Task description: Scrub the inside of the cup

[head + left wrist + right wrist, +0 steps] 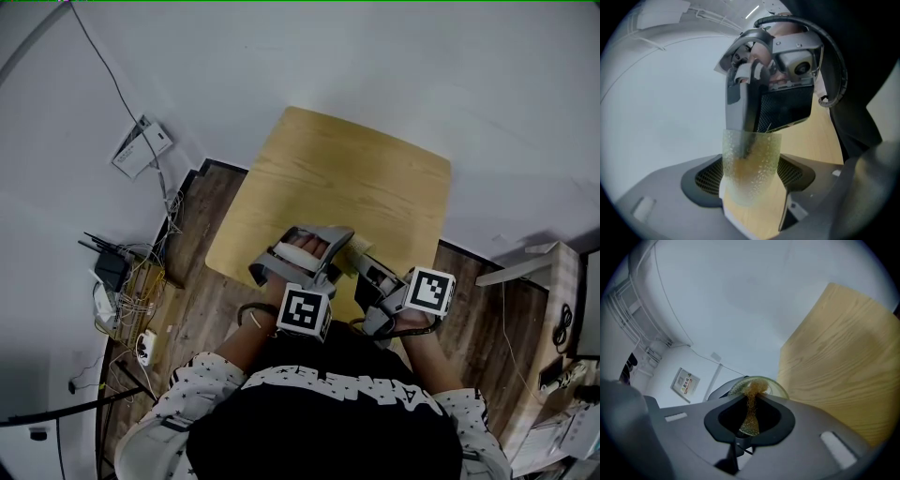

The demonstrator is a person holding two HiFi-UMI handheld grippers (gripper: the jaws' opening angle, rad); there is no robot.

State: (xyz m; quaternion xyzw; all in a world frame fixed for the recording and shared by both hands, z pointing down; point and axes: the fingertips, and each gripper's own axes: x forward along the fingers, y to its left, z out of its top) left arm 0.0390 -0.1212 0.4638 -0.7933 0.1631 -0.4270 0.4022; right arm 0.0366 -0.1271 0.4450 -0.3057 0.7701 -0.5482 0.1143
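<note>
A translucent, bumpy greenish cup (751, 171) sits between the jaws of my left gripper (750, 190), which is shut on its sides. In the head view that left gripper (309, 248) is over the near edge of the wooden table (347, 178). My right gripper (750, 414) is shut on a golden-brown scrubber (751, 404). The scrubber's end reaches into the cup's round mouth (761, 383). From the left gripper view, the right gripper's fingers (740, 110) dip into the top of the cup. The cup (358, 251) shows as a pale sliver between both grippers; the right gripper (373, 277) is beside it.
The small wooden table stands against a pale wall. Cables and a router (117, 277) lie on the dark plank floor at the left. A light wooden shelf (553, 300) stands at the right. The person's torso fills the bottom of the head view.
</note>
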